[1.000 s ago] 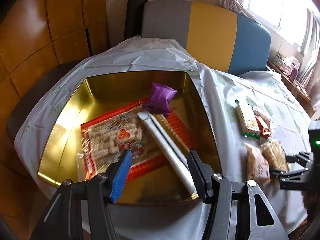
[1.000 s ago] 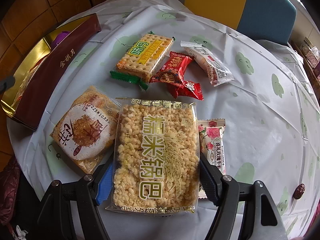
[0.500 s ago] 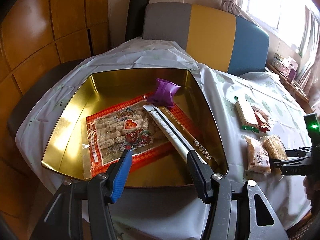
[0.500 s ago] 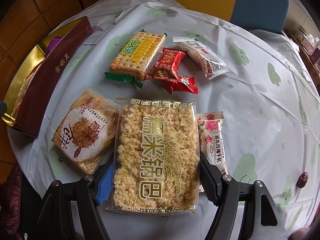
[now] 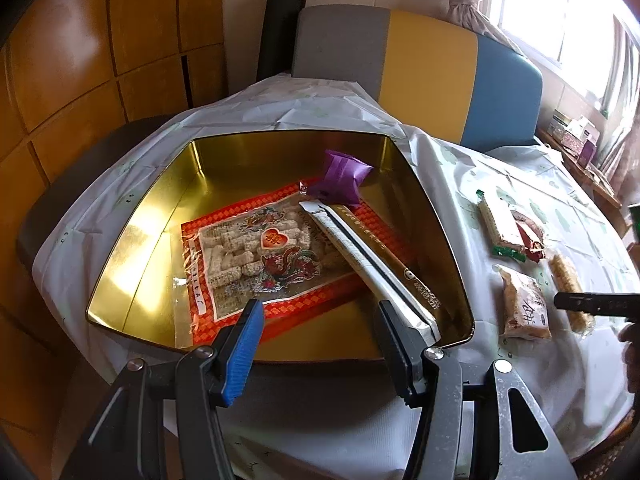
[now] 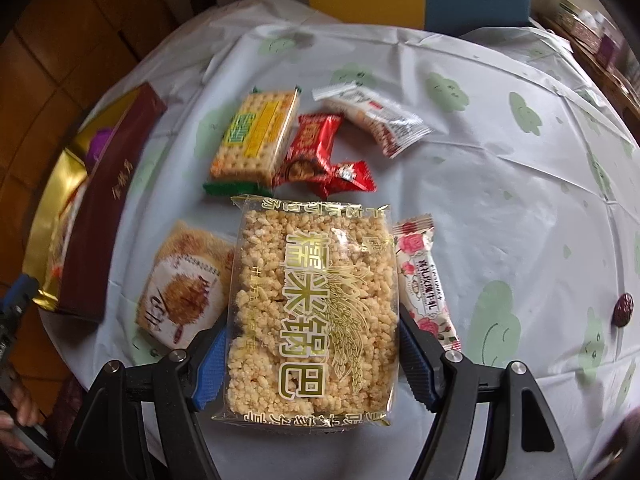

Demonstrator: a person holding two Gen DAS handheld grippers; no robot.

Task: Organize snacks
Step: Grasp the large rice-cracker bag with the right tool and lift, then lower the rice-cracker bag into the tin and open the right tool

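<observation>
My right gripper [image 6: 312, 352] is shut on a clear bag of puffed rice cake [image 6: 314, 304] and holds it above the table. On the cloth beneath lie a round-label cake pack [image 6: 184, 284], a cracker pack [image 6: 256, 136], red candies [image 6: 320, 156], a white bar [image 6: 372, 116] and a rose-print bar [image 6: 424, 284]. My left gripper [image 5: 320, 320] is open and empty at the near edge of the gold tin [image 5: 132, 232], which holds a red-bordered snack bag [image 5: 256, 256], a long white pack [image 5: 368, 260] and a purple packet [image 5: 344, 176].
The round table has a white cloth [image 6: 500, 184] with green clouds. A multicoloured chair [image 5: 420, 68] stands behind it. A dark date [image 6: 624, 308] lies at the right. Wood panelling [image 5: 80, 40] is at the left.
My right gripper has lifted the rice cake bag higher and the table has dropped away. My left gripper has pulled back from the tin, still open.
</observation>
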